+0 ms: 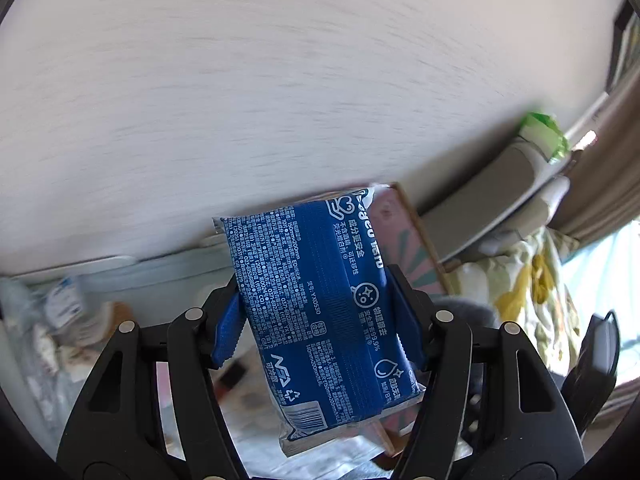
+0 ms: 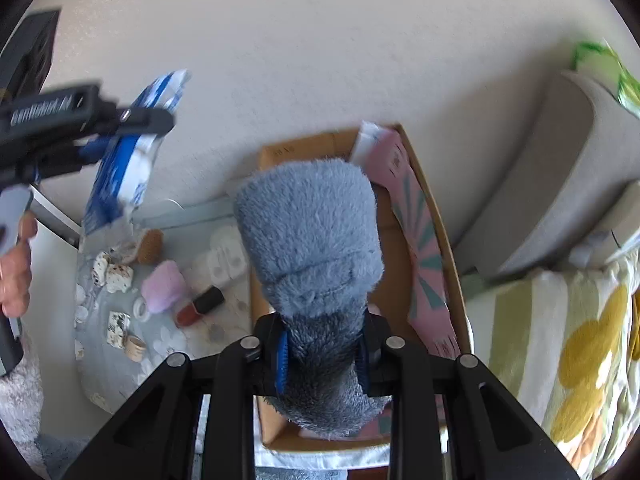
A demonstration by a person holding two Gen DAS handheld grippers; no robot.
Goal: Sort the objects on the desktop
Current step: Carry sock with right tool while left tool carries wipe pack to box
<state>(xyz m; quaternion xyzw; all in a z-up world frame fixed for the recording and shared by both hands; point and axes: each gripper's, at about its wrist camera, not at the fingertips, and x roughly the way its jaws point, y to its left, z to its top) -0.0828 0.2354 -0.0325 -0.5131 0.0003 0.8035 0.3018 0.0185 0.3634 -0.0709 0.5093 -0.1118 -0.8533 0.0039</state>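
Wipes pack (image 1: 324, 312), blue, sits clamped in the left tool (image 1: 320, 320) at frame centre; the right tool (image 2: 322, 356) grips a fluffy grey-blue slipper (image 2: 312, 232) over the cardboard box (image 2: 436, 216).

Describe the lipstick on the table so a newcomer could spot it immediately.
Start at the cardboard box and look left onto the floral tablecloth. Beside the pink fluffy puff lies the lipstick: the only hard, two-tone thing there, black cap and red-brown body.

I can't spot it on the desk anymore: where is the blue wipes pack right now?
The blue wipes pack is off the desk, clamped in the left gripper; the right wrist view shows it at upper left, above the desk clutter, left of the cardboard box.
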